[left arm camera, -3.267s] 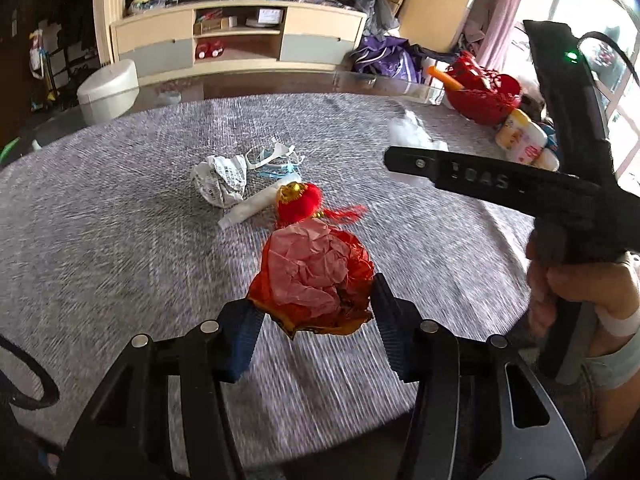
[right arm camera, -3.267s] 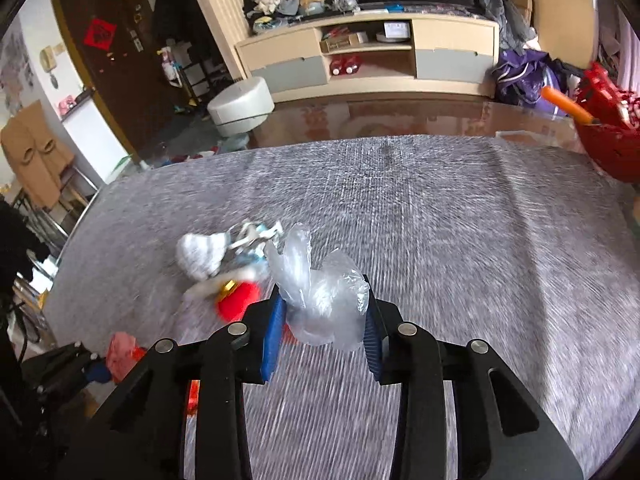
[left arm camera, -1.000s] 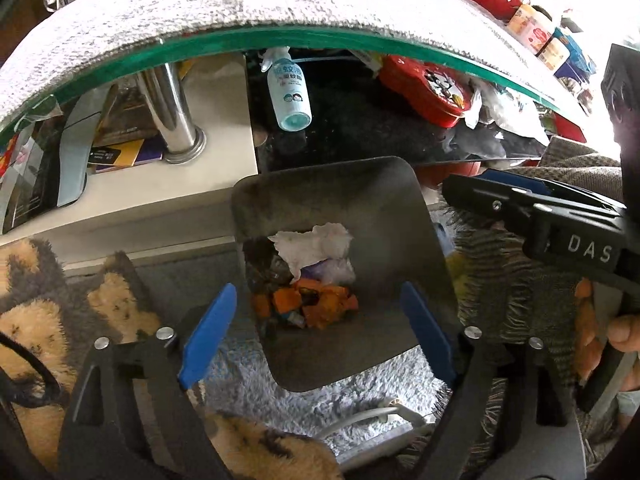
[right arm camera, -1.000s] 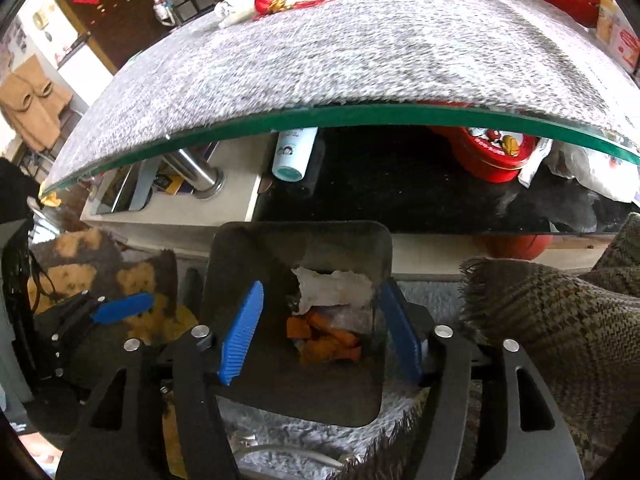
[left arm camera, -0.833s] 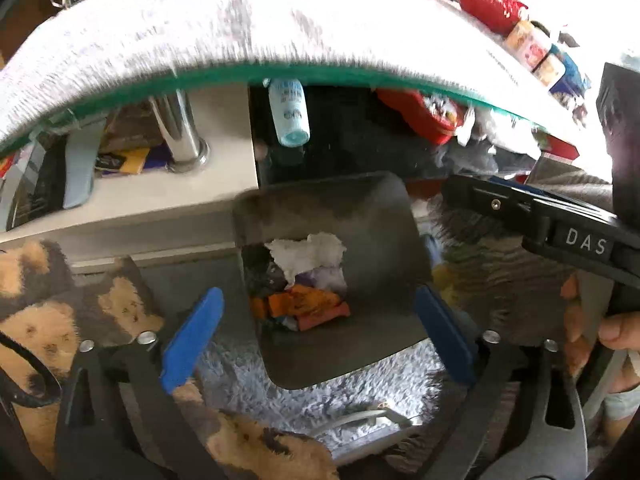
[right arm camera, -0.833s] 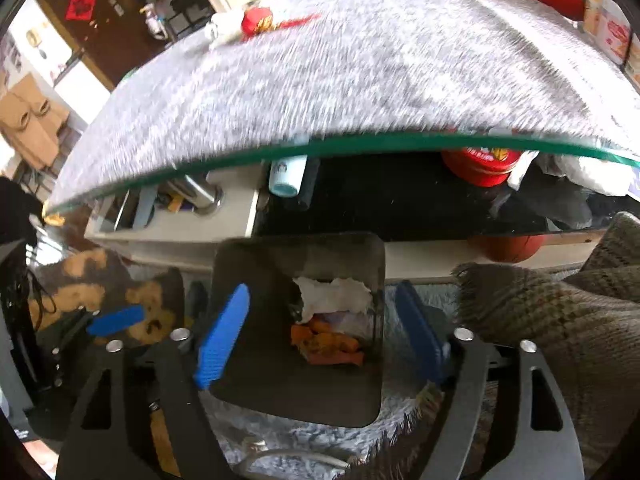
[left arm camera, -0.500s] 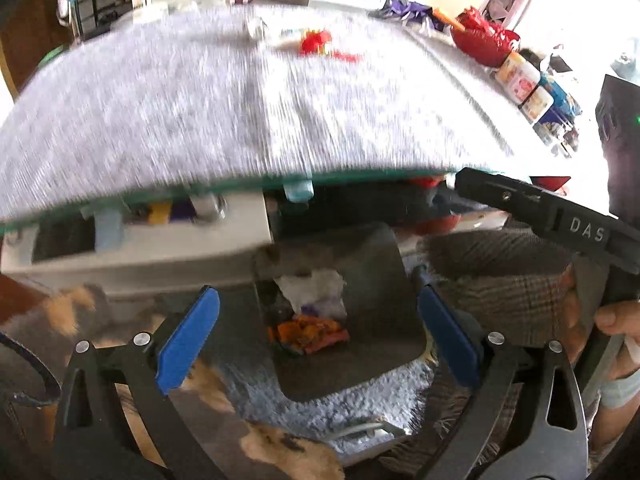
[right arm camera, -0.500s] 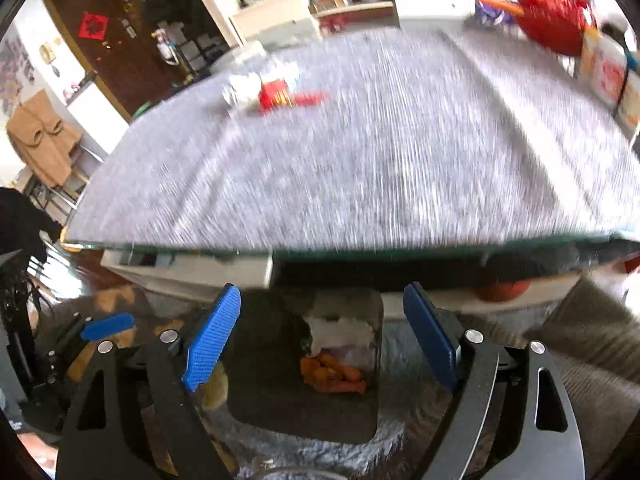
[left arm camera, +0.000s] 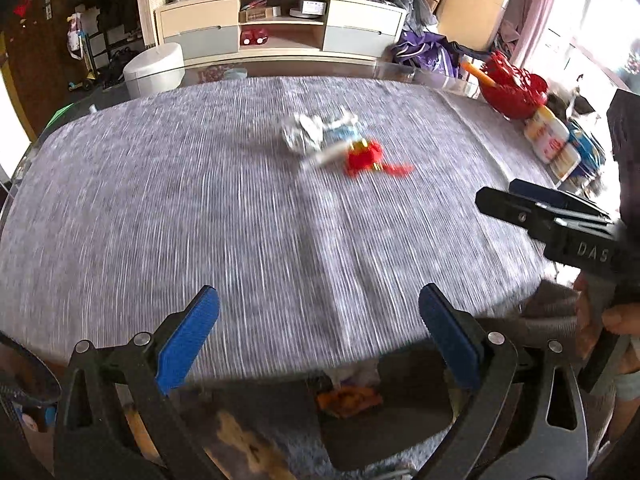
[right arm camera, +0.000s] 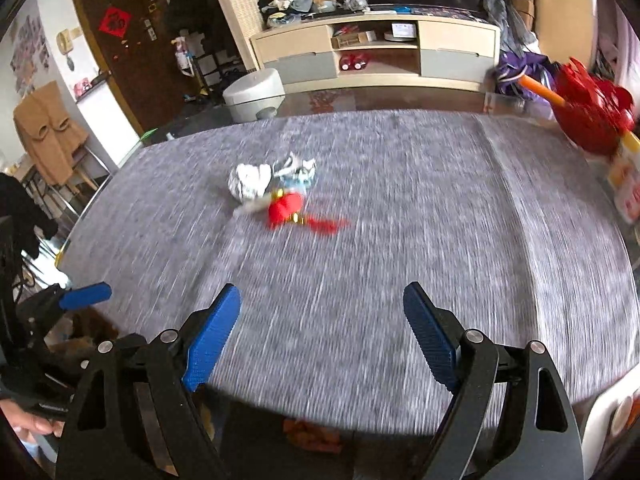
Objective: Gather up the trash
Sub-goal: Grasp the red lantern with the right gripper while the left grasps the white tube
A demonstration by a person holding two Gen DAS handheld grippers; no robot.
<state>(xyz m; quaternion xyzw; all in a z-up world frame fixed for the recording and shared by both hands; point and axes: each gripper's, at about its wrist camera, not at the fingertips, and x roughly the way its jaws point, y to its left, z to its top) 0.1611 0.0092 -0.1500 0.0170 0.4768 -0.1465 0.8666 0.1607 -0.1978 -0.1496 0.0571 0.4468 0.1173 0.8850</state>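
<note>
A small pile of trash lies mid-table on the grey cloth: a crumpled white paper [left arm camera: 303, 134] [right arm camera: 248, 181], a white tube [left arm camera: 324, 156], a pale blue and white wrapper [right arm camera: 298, 171] and a red ornament with a tassel [left arm camera: 365, 160] [right arm camera: 286, 207]. My left gripper [left arm camera: 318, 336] is open and empty above the table's near edge. My right gripper [right arm camera: 322, 324] is open and empty, also near that edge, and shows at the right of the left wrist view [left arm camera: 552, 216]. Below the edge, the dark bin [left arm camera: 392, 432] holds orange and white trash [left arm camera: 348, 394] [right arm camera: 312, 432].
A red basket [left arm camera: 514, 92] [right arm camera: 592, 116] and bottles [left arm camera: 554, 142] stand at the table's right side. A white stool [left arm camera: 154, 68] and a TV cabinet [left arm camera: 280, 28] are beyond the far edge. Both views are motion-blurred.
Both grippers held trash 3.3 s ago, a red-pink wad and clear plastic. They opened over the bin and have since risen from below the table edge to above it.
</note>
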